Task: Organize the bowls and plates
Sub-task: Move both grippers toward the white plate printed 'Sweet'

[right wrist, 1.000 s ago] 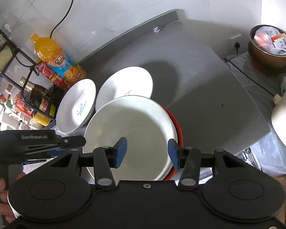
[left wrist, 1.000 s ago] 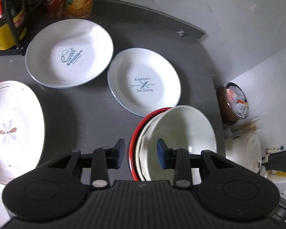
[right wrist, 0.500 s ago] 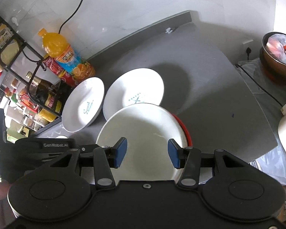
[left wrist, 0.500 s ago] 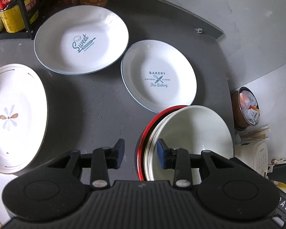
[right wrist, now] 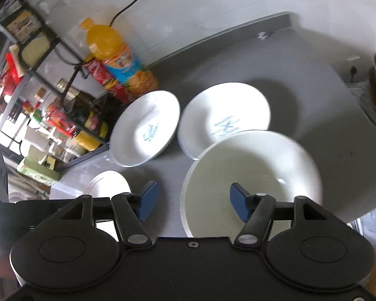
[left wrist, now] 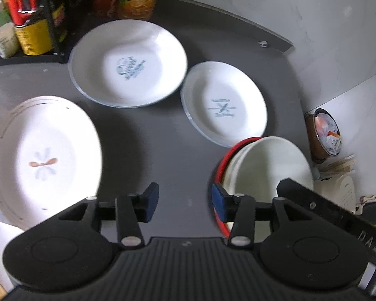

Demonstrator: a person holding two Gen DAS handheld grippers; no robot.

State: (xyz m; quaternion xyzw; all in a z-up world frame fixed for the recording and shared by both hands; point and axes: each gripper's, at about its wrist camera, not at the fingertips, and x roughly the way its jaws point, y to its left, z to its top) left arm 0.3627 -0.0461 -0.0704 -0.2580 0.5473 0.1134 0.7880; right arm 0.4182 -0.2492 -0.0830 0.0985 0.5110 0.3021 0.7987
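Stack of bowls (left wrist: pixel 268 165) taken as landmark: white bowl on top, red rim (left wrist: pixel 221 165) of a lower one peeking out on one side, all sitting on the dark grey counter (left wrist: pixel 150 130) at its near edge.

Just behind the stack, nearly touching it: small bakery plate (left wrist: pixel 225 105), lying flat. Farther back and toward the rack side: larger script-printed plate (left wrist: pixel 127 62), edge close against the smaller one. Well off to the side of the stack: flower-patterned plate (left wrist: pixel 42 155), alone near the counter's edge. Behind the plates, against the wall: orange juice bottle (right wrist: pixel 117 57) and a wire rack of jars (right wrist: pixel 37 105).

Left gripper (left wrist: pixel 181 202) spread wide, holding nothing, one blue pad at the stack's rim, the other over bare counter. Right gripper (right wrist: pixel 191 203) likewise spread and empty, one pad over the top bowl's interior, the other outside the rim, so apparently straddling the edge ready for a pinch.

Bowls already nested, probably as the finished half of the job; three plates left separate, likely next to be gathered by size.
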